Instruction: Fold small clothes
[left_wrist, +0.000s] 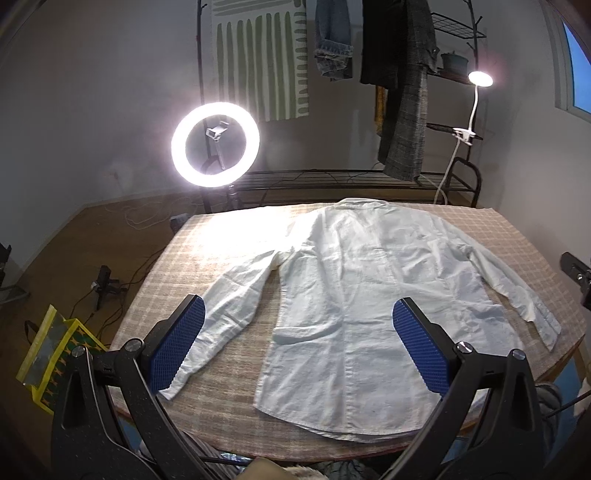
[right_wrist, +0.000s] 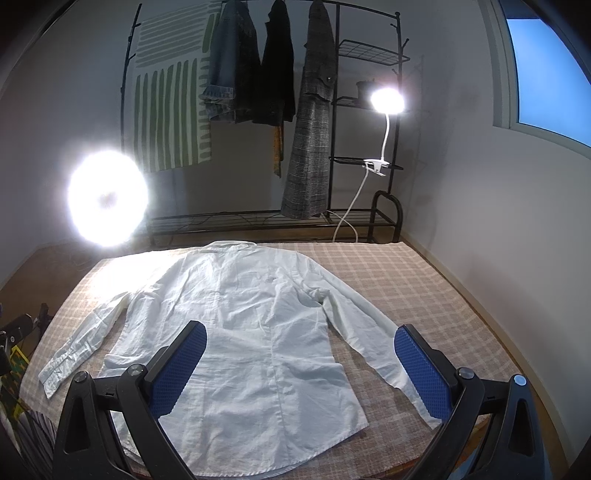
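White shirt (left_wrist: 354, 295) lies flat on checked table (left_wrist: 517, 240); both grippers' jaws spread.

There is no text, label, brand name, number or sign that can be read anywhere in these two views.

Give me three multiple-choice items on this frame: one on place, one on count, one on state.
1. Where does the shirt's collar lie?
A. at the table's far edge
B. at the near edge
C. hanging off the left side

2. How many lamps are lit?
A. one
B. two
C. three

3. How is the left claw?
A. shut on a sleeve
B. shut, empty
C. open, empty

Key: A, the white shirt has its collar toward the clothes rack; B, the ring light and clip lamp glow; C, the left claw is spread above the cloth.
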